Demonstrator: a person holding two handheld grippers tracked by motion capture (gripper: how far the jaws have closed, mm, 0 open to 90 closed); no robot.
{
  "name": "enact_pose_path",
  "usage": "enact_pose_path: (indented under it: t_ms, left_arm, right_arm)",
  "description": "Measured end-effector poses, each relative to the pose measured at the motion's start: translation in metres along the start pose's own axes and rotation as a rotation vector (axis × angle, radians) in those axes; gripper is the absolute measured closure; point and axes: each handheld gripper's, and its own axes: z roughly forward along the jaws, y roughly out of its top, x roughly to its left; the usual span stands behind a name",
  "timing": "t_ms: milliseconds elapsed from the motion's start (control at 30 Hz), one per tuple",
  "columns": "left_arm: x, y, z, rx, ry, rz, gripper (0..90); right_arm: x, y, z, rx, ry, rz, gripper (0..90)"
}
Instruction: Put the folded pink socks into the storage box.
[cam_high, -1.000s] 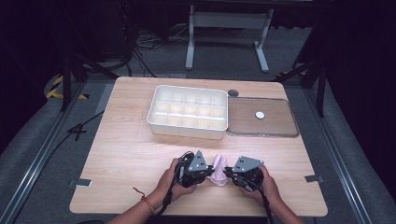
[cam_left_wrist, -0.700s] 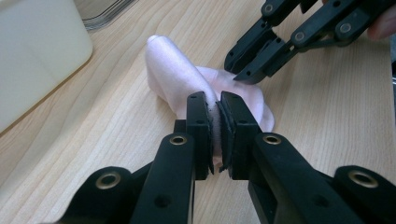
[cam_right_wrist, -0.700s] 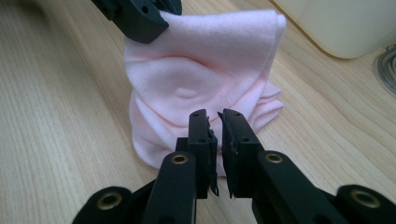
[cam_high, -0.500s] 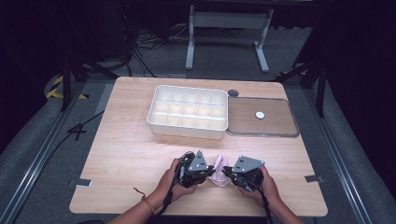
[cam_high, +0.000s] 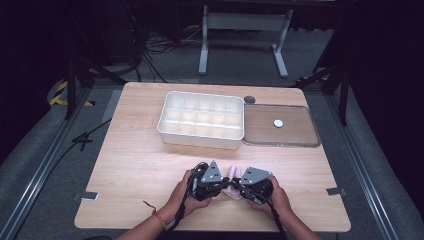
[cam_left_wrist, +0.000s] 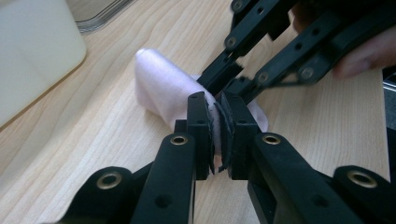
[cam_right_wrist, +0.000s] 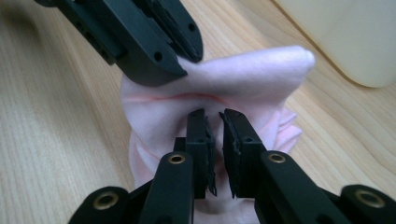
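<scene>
A pale pink cloth (cam_high: 233, 173) lies bunched on the wooden table near its front edge, between my two grippers. My left gripper (cam_high: 224, 186) comes in from the left. In the left gripper view it (cam_left_wrist: 216, 126) is shut, with an edge of the cloth (cam_left_wrist: 159, 88) pinched between its pads. My right gripper (cam_high: 239, 189) faces it from the right. Its jaws (cam_right_wrist: 215, 116) have just been opening a little and stand a narrow gap apart at the cloth (cam_right_wrist: 243, 84), not visibly pressing it. The left gripper's tips (cam_right_wrist: 187, 51) show just beyond.
A white compartment tray (cam_high: 200, 139) stands at the middle back of the table. A flat clear lid (cam_high: 295, 137) with a small white disc (cam_high: 278, 122) lies to its right. A small dark round piece (cam_high: 249, 99) sits behind them. Bare wood stretches to the left.
</scene>
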Motion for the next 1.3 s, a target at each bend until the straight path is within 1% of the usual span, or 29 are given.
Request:
enact_pose_path:
  t_ms: [33, 133, 200, 233, 267, 333, 367, 400, 467, 500, 567, 633, 700, 733, 767, 800, 833, 867, 900, 933, 967, 1000, 1067, 1100, 1167, 1267, 1300]
  left_arm:
    - [0.001, 0.000, -0.001, 0.006, -0.001, 0.007, 83.1]
    - [0.002, 0.000, -0.001, 0.003, 0.000, 0.009, 83.1]
    - [0.001, 0.000, -0.001, 0.006, -0.002, 0.009, 83.1]
    - [0.001, 0.000, -0.001, 0.006, 0.000, 0.009, 83.0]
    - [0.000, 0.000, 0.000, -0.002, -0.001, 0.003, 83.0]
    - [0.001, 0.001, 0.000, 0.001, -0.003, 0.016, 82.9]
    - [0.000, 0.002, 0.000, 0.008, -0.005, 0.014, 82.9]
    - [0.000, 0.002, 0.000, 0.003, -0.008, 0.020, 82.8]
    - [-0.001, 0.004, 0.000, 0.011, -0.009, 0.024, 82.8]
    - [-0.001, 0.005, 0.001, 0.003, -0.014, 0.020, 82.8]
    - [-0.002, 0.007, 0.002, 0.003, -0.020, 0.028, 82.8]
    - [-0.004, 0.009, 0.003, 0.013, -0.018, 0.049, 82.8]
    - [-0.006, 0.010, 0.005, 0.022, -0.024, 0.053, 82.8]
    - [-0.007, 0.010, 0.006, 0.025, -0.021, 0.056, 82.8]
    - [-0.007, 0.010, 0.005, 0.036, -0.019, 0.076, 82.8]
    - [-0.007, 0.010, 0.005, 0.036, -0.019, 0.076, 82.8]
    - [-0.007, 0.009, 0.005, 0.039, -0.022, 0.073, 82.8]
    - [-0.007, 0.009, 0.005, 0.037, -0.022, 0.066, 82.8]
    - [-0.007, 0.008, 0.006, 0.034, -0.019, 0.069, 82.8]
    - [-0.006, 0.008, 0.006, 0.033, -0.021, 0.066, 82.8]
    - [-0.006, 0.009, 0.005, 0.042, -0.020, 0.074, 82.8]
    - [-0.007, 0.010, 0.006, 0.034, -0.023, 0.071, 82.8]
    - [-0.007, 0.012, 0.005, 0.035, -0.025, 0.076, 82.8]
    - [-0.007, 0.013, 0.006, 0.030, -0.028, 0.078, 82.8]
    - [-0.008, 0.014, 0.007, 0.034, -0.037, 0.078, 82.8]
    - [-0.013, 0.016, 0.012, 0.040, -0.050, 0.097, 82.7]
    - [-0.014, 0.016, 0.013, 0.051, -0.050, 0.103, 82.7]
  right_arm:
    - [-0.002, 0.000, -0.004, -0.005, -0.004, 0.003, 81.1]
    - [-0.007, -0.002, -0.016, -0.024, -0.016, 0.028, 81.7]
    - [-0.010, -0.005, -0.019, -0.019, -0.024, 0.032, 81.7]
    - [-0.011, -0.006, -0.019, -0.014, -0.019, 0.044, 81.7]
    - [-0.011, -0.007, -0.018, -0.006, -0.020, 0.045, 81.6]
    - [-0.011, -0.008, -0.014, 0.012, -0.020, 0.033, 81.5]
    - [-0.010, -0.009, -0.012, 0.023, -0.019, 0.031, 81.9]
    - [-0.009, -0.009, -0.010, 0.029, -0.015, 0.029, 82.0]
    - [-0.009, -0.010, -0.007, 0.027, -0.009, 0.029, 82.5]
    - [-0.009, -0.011, -0.007, 0.027, -0.008, 0.035, 82.7]
    - [-0.010, -0.011, -0.006, 0.022, -0.003, 0.048, 83.1]
    - [-0.009, -0.012, -0.006, 0.018, -0.004, 0.048, 83.1]
    - [-0.009, -0.012, -0.006, 0.017, -0.004, 0.051, 83.1]
    - [-0.010, -0.012, -0.006, 0.015, -0.001, 0.050, 82.7]
    - [-0.010, -0.012, -0.007, 0.014, 0.001, 0.048, 81.9]
    - [-0.010, -0.012, -0.007, 0.014, 0.001, 0.048, 81.9]
    - [-0.012, -0.011, -0.009, 0.012, 0.000, 0.045, 81.3]
    - [-0.013, -0.011, -0.012, 0.007, -0.004, 0.052, 81.3]
    - [-0.016, -0.012, -0.017, -0.004, -0.014, 0.060, 81.9]
    - [-0.016, -0.012, -0.017, -0.004, -0.014, 0.060, 81.9]
    - [-0.020, -0.015, -0.019, 0.009, -0.013, 0.079, 82.0]
    - [-0.021, -0.017, -0.017, 0.022, -0.012, 0.079, 82.1]
    - [-0.021, -0.019, -0.016, 0.027, -0.010, 0.079, 82.3]
    - [-0.021, -0.020, -0.015, 0.026, -0.003, 0.090, 82.4]
    - [-0.021, -0.020, -0.014, 0.024, -0.007, 0.087, 82.6]
    - [-0.019, -0.020, -0.013, 0.022, -0.005, 0.093, 82.6]
    - [-0.019, -0.020, -0.013, 0.022, -0.004, 0.089, 82.6]
